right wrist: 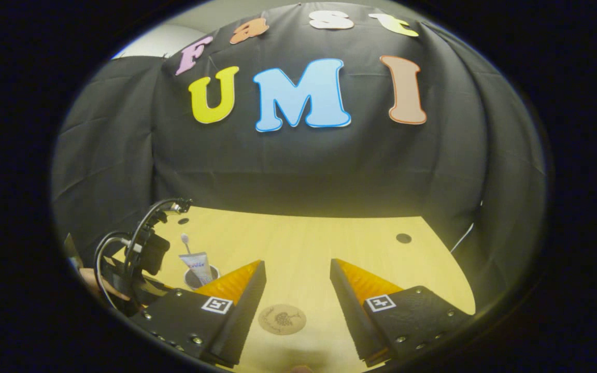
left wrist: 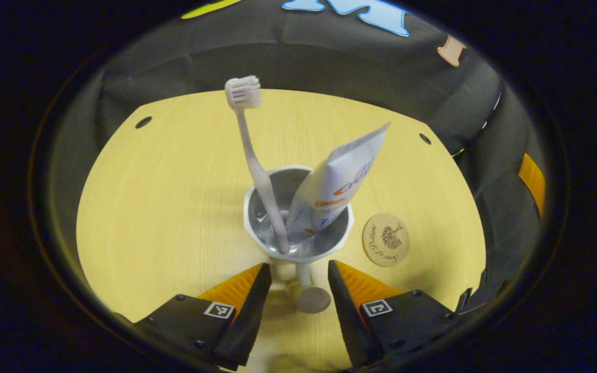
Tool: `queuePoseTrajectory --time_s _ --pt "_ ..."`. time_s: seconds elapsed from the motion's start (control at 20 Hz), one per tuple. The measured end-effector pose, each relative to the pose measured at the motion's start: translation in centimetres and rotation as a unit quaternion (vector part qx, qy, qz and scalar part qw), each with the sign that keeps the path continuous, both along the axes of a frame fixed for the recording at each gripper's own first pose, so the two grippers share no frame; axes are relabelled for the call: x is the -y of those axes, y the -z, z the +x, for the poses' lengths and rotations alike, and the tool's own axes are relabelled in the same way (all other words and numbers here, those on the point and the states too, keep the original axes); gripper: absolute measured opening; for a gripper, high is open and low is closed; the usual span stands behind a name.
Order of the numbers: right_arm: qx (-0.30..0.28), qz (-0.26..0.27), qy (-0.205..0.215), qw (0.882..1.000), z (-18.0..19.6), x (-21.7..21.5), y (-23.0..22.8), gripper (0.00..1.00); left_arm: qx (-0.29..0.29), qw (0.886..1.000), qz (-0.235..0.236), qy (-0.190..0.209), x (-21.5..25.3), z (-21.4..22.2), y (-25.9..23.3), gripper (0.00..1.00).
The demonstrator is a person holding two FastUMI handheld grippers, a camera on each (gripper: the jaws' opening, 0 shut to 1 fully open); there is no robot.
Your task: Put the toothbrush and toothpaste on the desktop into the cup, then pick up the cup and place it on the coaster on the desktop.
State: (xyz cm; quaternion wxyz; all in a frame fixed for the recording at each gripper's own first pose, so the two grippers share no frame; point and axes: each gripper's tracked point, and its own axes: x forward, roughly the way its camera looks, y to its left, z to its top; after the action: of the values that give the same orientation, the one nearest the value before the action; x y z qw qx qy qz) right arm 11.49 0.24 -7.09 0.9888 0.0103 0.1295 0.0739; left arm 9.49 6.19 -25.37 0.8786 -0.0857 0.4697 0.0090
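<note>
Yellow wooden desktop carried the cup mid-board, toothbrush and toothpaste leaning inside | left gripper was wide open, empty, straddling the cup's near side, seemingly for a grasp | coaster lay just beside the cup | right gripper hung open, empty, over the coaster.

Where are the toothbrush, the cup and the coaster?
toothbrush (left wrist: 243, 93): left gripper view, on its bristle head.
cup (left wrist: 341, 239): left gripper view, on its right rim.
coaster (left wrist: 386, 240): left gripper view, on its round top face.

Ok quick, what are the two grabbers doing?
Left gripper: open, holding nothing, fingers either side of the cup.
Right gripper: open, holding nothing, above the coaster.
</note>
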Motion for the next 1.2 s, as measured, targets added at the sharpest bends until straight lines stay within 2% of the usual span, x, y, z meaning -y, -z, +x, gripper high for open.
queuePoseTrajectory --time_s 0.1,0.15,0.2,0.25,0.35,0.45,0.5,0.6,0.7,0.75,0.9,1.2 --pt "-0.006 0.009 0.001 1.0 -0.1 0.3 0.3 0.78 -0.011 1.0 0.004 -0.003 -0.1 0.3 0.0 0.72" --pt "-0.008 0.011 0.001 1.0 -0.2 0.4 0.5 0.78 -0.016 1.0 0.006 -0.006 -0.3 0.5 0.2 0.68" --pt "-0.01 0.012 0.002 1.0 -0.3 0.6 0.5 0.78 -0.023 1.0 0.006 -0.009 -0.2 0.7 0.3 0.69" --pt "-0.011 0.012 0.002 1.0 -0.3 0.8 0.7 0.78 -0.028 1.0 0.007 -0.011 -0.3 0.7 0.4 0.59" --pt "-0.013 0.013 0.003 1.0 -0.3 1.2 0.9 0.78 -0.038 0.999 0.013 -0.015 -0.4 0.7 0.7 0.65" --pt "-0.016 0.015 0.006 1.0 -0.3 1.5 1.1 0.78 -0.043 0.999 0.016 -0.019 -0.3 0.7 0.8 0.55" --pt "-0.017 0.017 0.007 1.0 -0.3 1.7 1.0 0.78 -0.046 0.999 0.018 -0.02 -0.1 0.7 0.8 0.46" --pt "-0.018 0.021 0.01 1.0 -0.4 2.1 1.0 0.78 -0.059 0.998 0.025 -0.015 0.0 0.3 1.1 0.39" --pt "-0.02 0.024 0.012 0.999 -0.4 2.5 1.1 0.78 -0.067 0.997 0.036 -0.015 -0.1 0.1 1.3 0.39" --pt "-0.021 0.025 0.014 0.999 -0.4 2.7 1.2 0.78 -0.069 0.997 0.038 -0.013 0.1 0.0 1.4 0.34" --pt "-0.023 0.029 0.016 0.999 -0.4 3.0 1.2 0.78 -0.064 0.997 0.041 -0.017 -0.1 0.0 1.2 0.35" --pt "-0.022 0.029 0.017 0.999 -0.6 3.7 1.2 0.78 -0.036 0.998 0.041 -0.029 0.3 0.5 1.0 0.28"
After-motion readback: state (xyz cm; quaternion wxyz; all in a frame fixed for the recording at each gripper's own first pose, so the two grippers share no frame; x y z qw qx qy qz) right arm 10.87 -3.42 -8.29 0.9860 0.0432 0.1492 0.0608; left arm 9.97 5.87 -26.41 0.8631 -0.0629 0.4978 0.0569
